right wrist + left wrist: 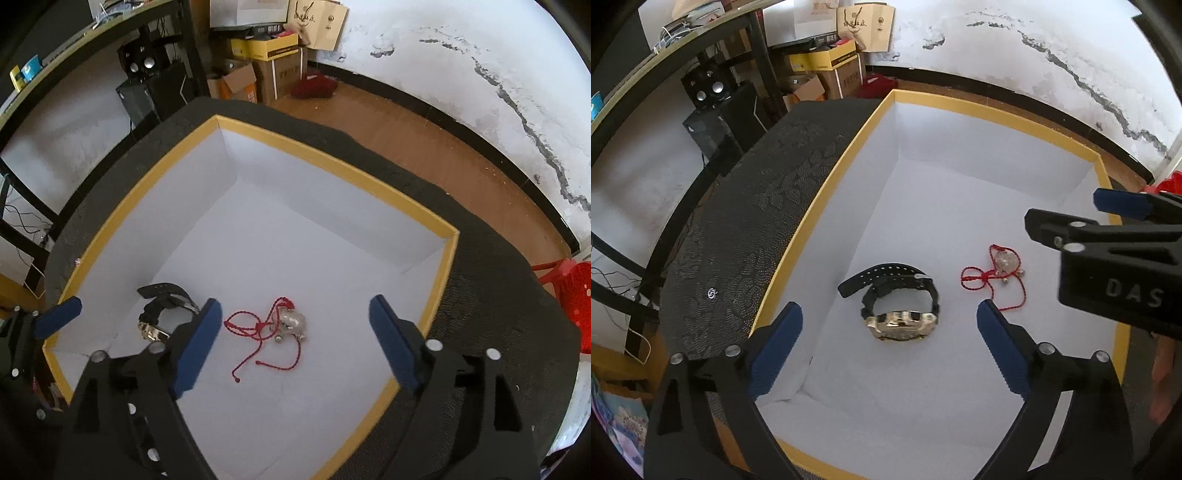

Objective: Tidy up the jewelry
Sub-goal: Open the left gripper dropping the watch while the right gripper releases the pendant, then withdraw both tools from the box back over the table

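Left wrist view: watch [899, 306] and red cord [991, 280] both lie in the box [827, 192].
My left tool [889, 352] and right tool [295, 343] hang spread, holding nothing; both pieces look stowed, nothing else visible to sort.

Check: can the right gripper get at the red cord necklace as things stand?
Probably yes. The right gripper hangs open over the red cord necklace, which lies loose on the box floor; the watch sits off to one side.
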`<act>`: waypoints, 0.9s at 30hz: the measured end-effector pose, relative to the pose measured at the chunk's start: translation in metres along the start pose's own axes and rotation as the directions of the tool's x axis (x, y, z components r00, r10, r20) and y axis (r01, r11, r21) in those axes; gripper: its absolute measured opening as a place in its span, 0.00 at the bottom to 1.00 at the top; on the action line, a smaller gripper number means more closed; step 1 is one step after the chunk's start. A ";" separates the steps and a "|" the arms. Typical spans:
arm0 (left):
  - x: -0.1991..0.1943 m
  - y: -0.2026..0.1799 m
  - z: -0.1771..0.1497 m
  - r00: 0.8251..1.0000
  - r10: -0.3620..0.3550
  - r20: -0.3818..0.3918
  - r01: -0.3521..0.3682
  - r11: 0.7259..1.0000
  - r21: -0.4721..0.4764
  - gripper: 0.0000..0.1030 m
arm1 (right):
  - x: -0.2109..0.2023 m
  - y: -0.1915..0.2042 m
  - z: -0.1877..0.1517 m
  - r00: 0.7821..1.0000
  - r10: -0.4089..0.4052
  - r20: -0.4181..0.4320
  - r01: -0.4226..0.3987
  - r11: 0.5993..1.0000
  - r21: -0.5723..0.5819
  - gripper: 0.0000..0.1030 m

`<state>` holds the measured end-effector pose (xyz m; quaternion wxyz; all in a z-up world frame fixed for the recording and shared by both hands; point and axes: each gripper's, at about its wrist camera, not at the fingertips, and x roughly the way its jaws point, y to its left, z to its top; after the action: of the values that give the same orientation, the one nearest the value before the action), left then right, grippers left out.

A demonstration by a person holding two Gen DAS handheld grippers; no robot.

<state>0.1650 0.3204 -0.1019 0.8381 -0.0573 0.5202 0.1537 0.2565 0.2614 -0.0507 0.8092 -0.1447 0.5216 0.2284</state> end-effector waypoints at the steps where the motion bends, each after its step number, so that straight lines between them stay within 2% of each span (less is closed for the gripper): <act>1: -0.005 -0.001 0.000 1.000 -0.004 0.004 0.004 1.000 0.000 0.93 | -0.009 -0.001 -0.002 1.000 -0.013 0.009 0.013 1.000 -0.001 0.80; 3: -0.015 -0.003 -0.002 1.000 -0.014 0.014 0.014 1.000 0.000 0.94 | -0.029 -0.006 -0.007 0.999 -0.011 0.035 0.011 1.000 0.008 0.85; 7: -0.038 -0.008 -0.006 0.999 -0.030 0.025 0.030 1.000 -0.001 0.94 | -0.074 -0.023 -0.019 0.996 -0.013 0.085 0.010 0.999 0.041 0.86; 9: -0.053 -0.011 -0.009 0.998 -0.040 0.038 0.040 0.999 0.001 0.94 | -0.100 -0.035 -0.028 0.993 -0.015 0.114 0.008 0.998 0.068 0.91; 12: -0.078 -0.021 -0.016 0.997 -0.055 0.058 0.055 0.998 0.006 0.94 | -0.144 -0.055 -0.050 0.987 -0.028 0.158 0.014 0.996 0.093 0.94; 18: -0.134 -0.053 -0.035 0.990 -0.093 0.105 0.086 0.994 0.065 0.94 | -0.237 -0.102 -0.118 0.967 -0.104 0.232 0.067 0.985 0.160 0.94; 22: -0.169 -0.084 -0.055 0.982 -0.141 0.127 0.126 0.985 0.120 0.94 | -0.286 -0.134 -0.171 0.956 -0.162 0.246 0.105 0.968 0.229 0.94; 27: -0.204 -0.126 -0.080 0.972 -0.190 0.140 0.164 0.970 0.179 0.94 | -0.319 -0.166 -0.235 0.948 -0.220 0.231 0.143 0.941 0.308 0.94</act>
<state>0.0532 0.1400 0.0351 0.8885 -0.0213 0.4568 0.0384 0.0478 -0.0607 0.1419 0.9011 -0.0421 0.4218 0.0911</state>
